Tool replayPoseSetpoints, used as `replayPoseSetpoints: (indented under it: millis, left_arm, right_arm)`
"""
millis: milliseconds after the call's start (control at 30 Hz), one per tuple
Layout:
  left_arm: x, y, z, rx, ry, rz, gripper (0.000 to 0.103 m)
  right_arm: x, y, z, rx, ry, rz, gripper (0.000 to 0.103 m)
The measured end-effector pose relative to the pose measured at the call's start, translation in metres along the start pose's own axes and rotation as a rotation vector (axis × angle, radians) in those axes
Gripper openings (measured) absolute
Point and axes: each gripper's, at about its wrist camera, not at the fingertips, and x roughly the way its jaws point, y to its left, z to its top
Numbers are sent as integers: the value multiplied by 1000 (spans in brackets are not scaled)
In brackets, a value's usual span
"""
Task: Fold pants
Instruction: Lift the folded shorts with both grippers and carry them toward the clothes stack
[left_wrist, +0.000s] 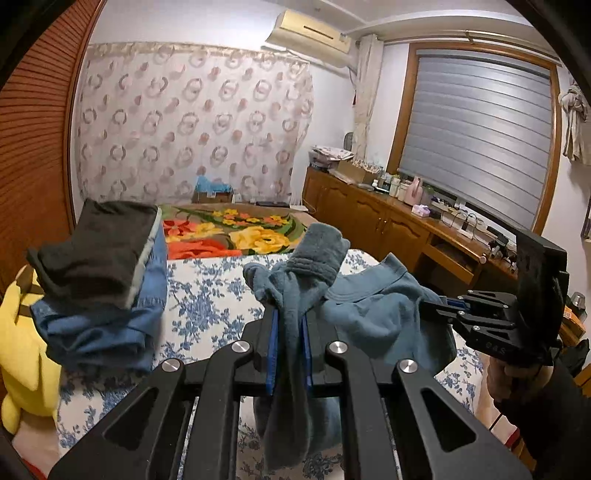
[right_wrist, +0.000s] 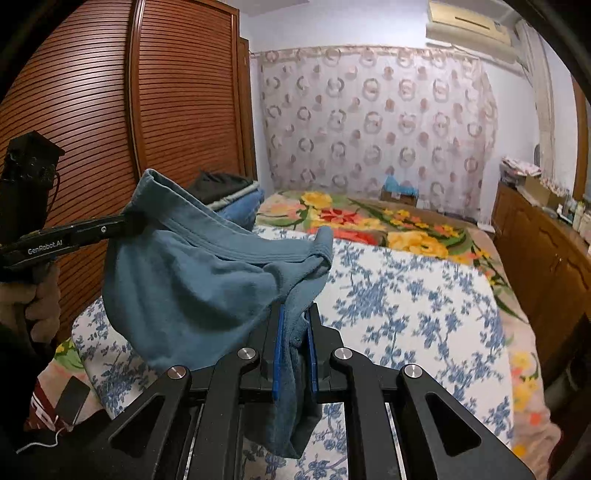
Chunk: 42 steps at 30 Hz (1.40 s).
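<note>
Left gripper (left_wrist: 290, 325): my jaws are clamped on a bunched fold of the teal pants (left_wrist: 373, 314)
Right gripper (right_wrist: 294, 332): pinched tight on the other end of the same garment
Pants: held up off the bed (right_wrist: 406, 295) — the waistband sags between my two grippers
Bed: blue-floral sheet, a bright flowered blanket (left_wrist: 236, 232) beyond
Stack: folded clothes (left_wrist: 99, 280) — dark piece on blue — left of the pants, beside a yellow plush toy (left_wrist: 26, 350)

- The pants (right_wrist: 207, 280) hung above the bed (right_wrist: 406, 302), stretched between the left tool (left_wrist: 290, 325) and right tool (right_wrist: 294, 339).
- Folded clothes (left_wrist: 99, 280) lay stacked at the bed's left side.
- A counter (left_wrist: 406, 221) stood right of the bed.
</note>
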Motion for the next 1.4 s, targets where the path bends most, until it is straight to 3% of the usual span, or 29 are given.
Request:
replayPoseSetpoints:
  millis: [500,933,1400]
  left_arm:
    - [7,17,9,-15,5,46,12]
    - [18,43,42,-30,-17,120,12]
    - [26,71,67,-35,-38,163,12]
  right_arm:
    - [30,-3,24,-63,-4,27,11]
    - [81,-20,74,-133,-10,74,11]
    - [122,-35,106,-181,-36,113,11]
